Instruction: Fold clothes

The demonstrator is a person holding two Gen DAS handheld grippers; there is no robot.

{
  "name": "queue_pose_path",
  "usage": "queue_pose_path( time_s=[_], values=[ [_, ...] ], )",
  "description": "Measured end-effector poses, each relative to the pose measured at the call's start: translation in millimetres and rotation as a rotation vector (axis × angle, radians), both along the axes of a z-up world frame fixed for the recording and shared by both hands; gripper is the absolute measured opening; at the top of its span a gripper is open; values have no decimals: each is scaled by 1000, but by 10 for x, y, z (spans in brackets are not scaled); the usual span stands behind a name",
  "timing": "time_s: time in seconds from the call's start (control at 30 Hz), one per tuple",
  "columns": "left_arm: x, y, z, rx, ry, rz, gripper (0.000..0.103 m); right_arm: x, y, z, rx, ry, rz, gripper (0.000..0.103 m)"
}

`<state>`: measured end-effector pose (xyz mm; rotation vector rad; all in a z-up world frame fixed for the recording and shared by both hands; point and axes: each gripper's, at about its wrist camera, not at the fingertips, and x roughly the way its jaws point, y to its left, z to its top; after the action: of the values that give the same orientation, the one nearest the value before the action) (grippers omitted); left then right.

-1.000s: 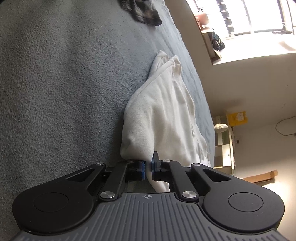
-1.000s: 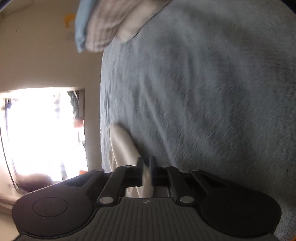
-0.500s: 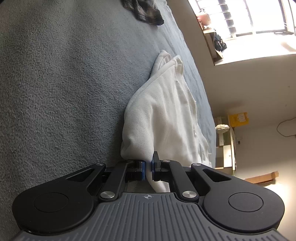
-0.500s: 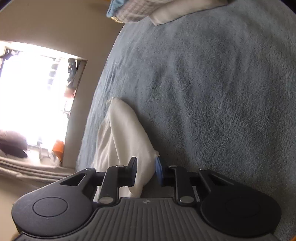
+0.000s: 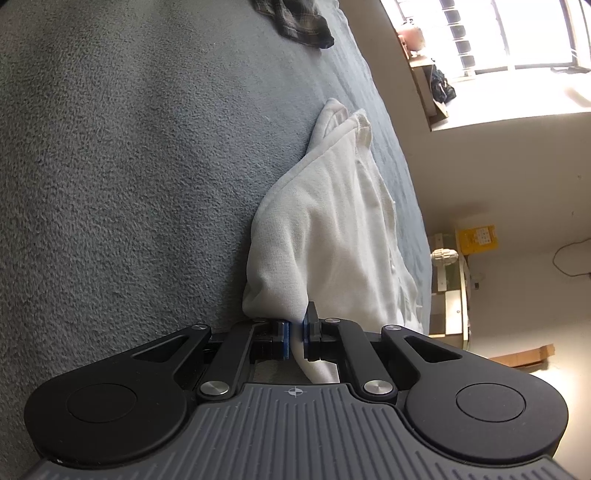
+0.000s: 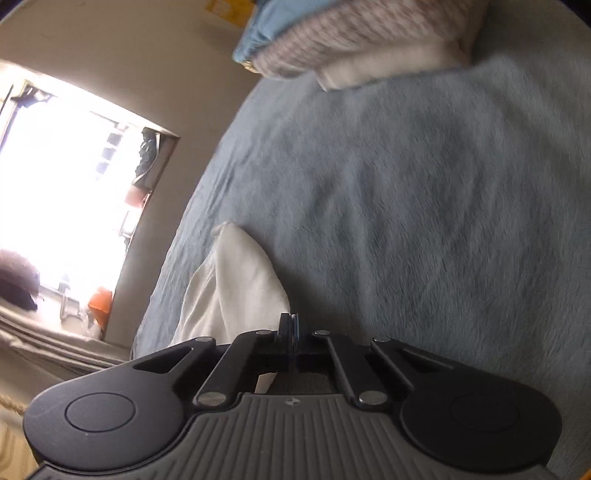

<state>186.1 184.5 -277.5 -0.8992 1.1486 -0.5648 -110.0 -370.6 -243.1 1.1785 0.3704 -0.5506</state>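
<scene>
We are gripping the white garment [image 5: 332,236] in both clenched grippers, left [image 5: 294,334] and right [image 6: 293,338], its folding on the bed [image 5: 129,166] barely begun.

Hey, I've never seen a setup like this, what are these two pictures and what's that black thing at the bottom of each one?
There is no robot here. A person holds a pair of tongs in each hand, and a wide-angle camera on each one looks forward along its two fingers. The black shape at the bottom of each picture is that tool itself.

One picture comes from the left tongs, the other from the right tongs. Both look across a grey-blue fleece blanket on a bed.

On it lies a white garment. The left tongs are shut on a fold of it. The right tongs are shut too, with their pads together and no cloth visibly between them; the garment lies just to their left.

Farther off are a dark plaid garment and a stack of folded clothes.
</scene>
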Motion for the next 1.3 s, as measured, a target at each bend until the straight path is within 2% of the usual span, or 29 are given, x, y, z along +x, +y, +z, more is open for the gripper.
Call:
queue_pose_path(
  time_s=[0.1, 0.17, 0.27, 0.33, 0.4, 0.43, 0.5, 0.57, 0.67, 0.73, 0.77, 0.83, 0.87, 0.93, 1.07, 1.2, 1.3],
  values=[
    [6, 7, -3, -5, 4, 0, 5, 28, 17, -3, -37, 54, 26, 0],
    [13, 19, -5, -14, 11, -5, 6, 1, -34, -94, 54, 51, 4, 0],
    [11, 81, -16, -42, 34, -10, 8, -166, -66, -208, 184, -20, -53, 4],
    [-7, 129, 1, -42, 35, -14, 10, -294, -71, -293, 271, -79, -77, 11],
    [-32, 183, 24, -45, 34, -17, 17, -365, -42, -355, 341, -120, -63, 33],
    [-44, 203, 31, -47, 33, -18, 23, -372, -16, -382, 364, -132, -45, 38],
    [-63, 226, 36, -41, 30, -23, 35, -322, 28, -433, 403, -144, -4, 41],
    [-51, 215, 27, -36, 31, -22, 36, -179, 41, -486, 429, -132, 38, 44],
    [-16, 140, 32, -23, 13, -17, 36, 46, 47, -563, 456, -111, 92, 44],
    [-6, 75, 49, 1, -13, -11, 34, 178, 52, -613, 457, -102, 86, 42],
    [-10, 62, 62, 17, -26, -3, 26, 225, 56, -626, 453, -102, 78, 35],
    [-19, 36, 89, 48, -50, 14, 11, 291, 78, -594, 419, -95, 68, 10],
    [-33, 30, 114, 63, -64, 22, 9, 292, 105, -514, 374, -90, 81, 8],
    [-95, 45, 212, 81, -89, 16, 7, 292, 161, -351, 283, -80, 107, 7],
    [-200, 117, 408, 97, -118, -17, 4, 180, 266, -69, 191, -95, 169, 6],
    [-311, 329, 603, 99, -116, -91, 4, 35, 333, 166, 183, -94, 221, 6],
    [-525, 513, 781, 153, -139, -181, 4, -195, 379, 254, 224, -52, 269, 6]
  ],
)
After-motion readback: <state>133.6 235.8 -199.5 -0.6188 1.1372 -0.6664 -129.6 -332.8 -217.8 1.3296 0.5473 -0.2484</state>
